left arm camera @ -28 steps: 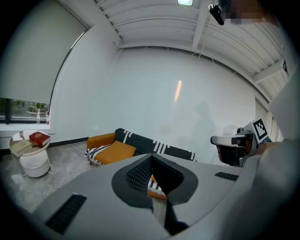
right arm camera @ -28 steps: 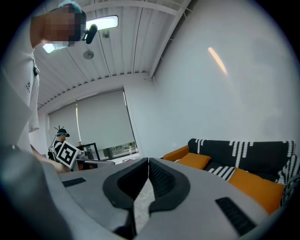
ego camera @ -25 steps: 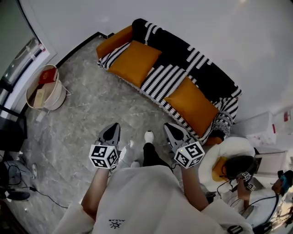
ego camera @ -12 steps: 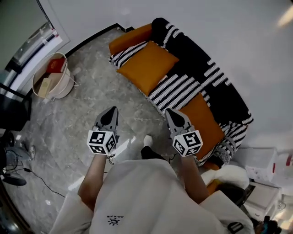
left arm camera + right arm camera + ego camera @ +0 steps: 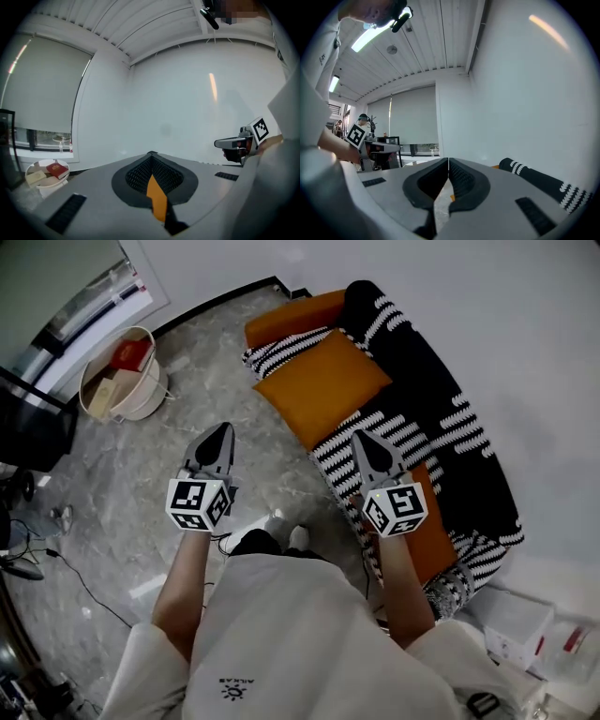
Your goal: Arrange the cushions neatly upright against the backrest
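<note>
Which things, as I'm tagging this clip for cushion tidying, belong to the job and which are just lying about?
Job:
- end cushion
- middle cushion
- near cushion
- backrest
- left gripper and right gripper, both shut

Lying about:
- bucket
- red book in it
- white box

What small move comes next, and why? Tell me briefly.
Probably open the right tongs, which are shut and empty, and reach for the orange cushion: it lies flat on the seat, not upright against the backrest.
</note>
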The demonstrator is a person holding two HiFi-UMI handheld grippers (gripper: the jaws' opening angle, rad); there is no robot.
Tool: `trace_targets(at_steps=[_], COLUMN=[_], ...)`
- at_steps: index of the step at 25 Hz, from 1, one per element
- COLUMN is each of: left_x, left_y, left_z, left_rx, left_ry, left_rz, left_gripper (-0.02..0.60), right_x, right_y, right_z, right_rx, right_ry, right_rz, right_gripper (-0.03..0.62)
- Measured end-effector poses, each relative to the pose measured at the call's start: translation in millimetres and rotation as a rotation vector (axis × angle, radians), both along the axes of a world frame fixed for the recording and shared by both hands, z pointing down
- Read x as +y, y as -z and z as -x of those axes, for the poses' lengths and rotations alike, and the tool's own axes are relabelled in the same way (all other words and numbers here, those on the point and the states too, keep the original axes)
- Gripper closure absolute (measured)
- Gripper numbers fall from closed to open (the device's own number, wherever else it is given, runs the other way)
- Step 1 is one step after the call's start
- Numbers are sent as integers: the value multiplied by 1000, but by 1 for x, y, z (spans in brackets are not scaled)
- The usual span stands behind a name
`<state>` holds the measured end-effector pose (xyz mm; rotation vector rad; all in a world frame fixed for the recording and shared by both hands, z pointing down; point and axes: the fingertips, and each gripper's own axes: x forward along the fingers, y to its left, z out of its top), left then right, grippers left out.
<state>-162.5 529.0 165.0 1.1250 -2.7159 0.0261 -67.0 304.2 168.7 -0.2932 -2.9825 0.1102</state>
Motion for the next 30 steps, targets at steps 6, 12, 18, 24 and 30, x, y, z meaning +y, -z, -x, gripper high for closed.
trace_targets(at_steps=[6, 12, 18, 24, 30], left_x=[-8, -44, -66, -79, -94], left_y=[18, 16, 9, -17, -41], left_z=[52, 112, 188, 264, 319], left_rx=[-35, -41, -17, 50, 94], left_ry=[17, -23, -82, -147, -189], left_rz=[-7, -47, -72, -87, -85], left_gripper=[563, 563, 563, 561, 561], right_x=[-14, -38, -56, -62, -69], right_y=[5, 9, 12, 8, -3], right_z=[53, 107, 175, 245, 296], right_rx=[-18, -34, -26, 16, 63], right_ry=[5, -28, -68, -125, -150], right_rz=[17, -10, -54, -76, -97], right_gripper=[569, 569, 569, 569, 569])
